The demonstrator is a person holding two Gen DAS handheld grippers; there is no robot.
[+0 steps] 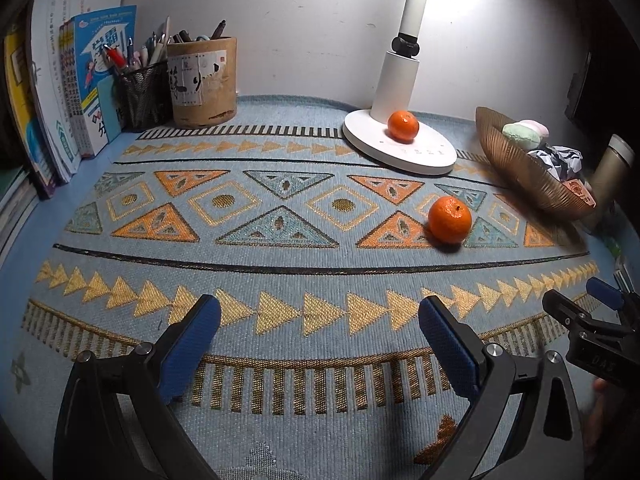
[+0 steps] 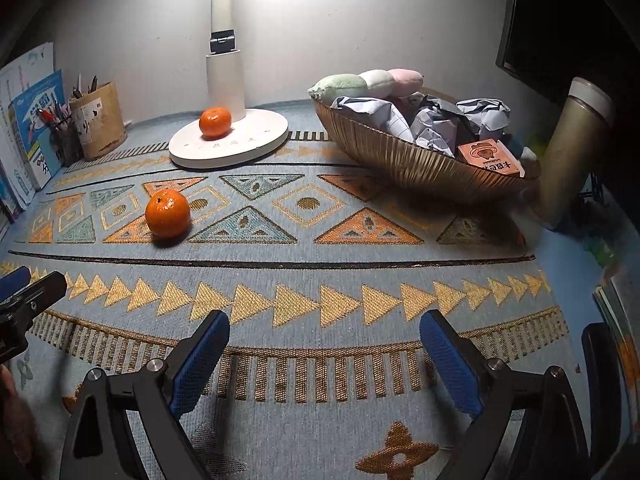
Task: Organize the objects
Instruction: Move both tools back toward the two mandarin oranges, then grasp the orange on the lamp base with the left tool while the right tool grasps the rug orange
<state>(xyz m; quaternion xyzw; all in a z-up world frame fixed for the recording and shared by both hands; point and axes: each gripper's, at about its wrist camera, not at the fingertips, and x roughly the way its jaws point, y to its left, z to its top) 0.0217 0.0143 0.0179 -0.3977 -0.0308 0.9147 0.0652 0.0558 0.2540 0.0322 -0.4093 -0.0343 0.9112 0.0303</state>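
Observation:
Two oranges are out on the patterned cloth. One orange [image 1: 449,219] [image 2: 167,214] lies on the cloth's triangle band; the other orange [image 1: 403,126] [image 2: 215,122] rests on the white lamp base [image 1: 400,152] [image 2: 228,148]. A ribbed bronze bowl [image 1: 524,172] [image 2: 416,168] holds crumpled paper [image 2: 440,120], soft pastel cushions [image 2: 360,82] and a small orange box [image 2: 490,158]. My left gripper [image 1: 319,324] hovers open over the front of the cloth, nothing between its blue pads. My right gripper [image 2: 325,340] is likewise open and empty, well short of the bowl.
Books [image 1: 60,92] stand at the back left beside a mesh pen holder [image 1: 142,92] and a round wooden pen pot [image 1: 204,80]. A metal flask [image 2: 576,148] stands right of the bowl. A dark monitor edge [image 2: 560,20] is at the far right.

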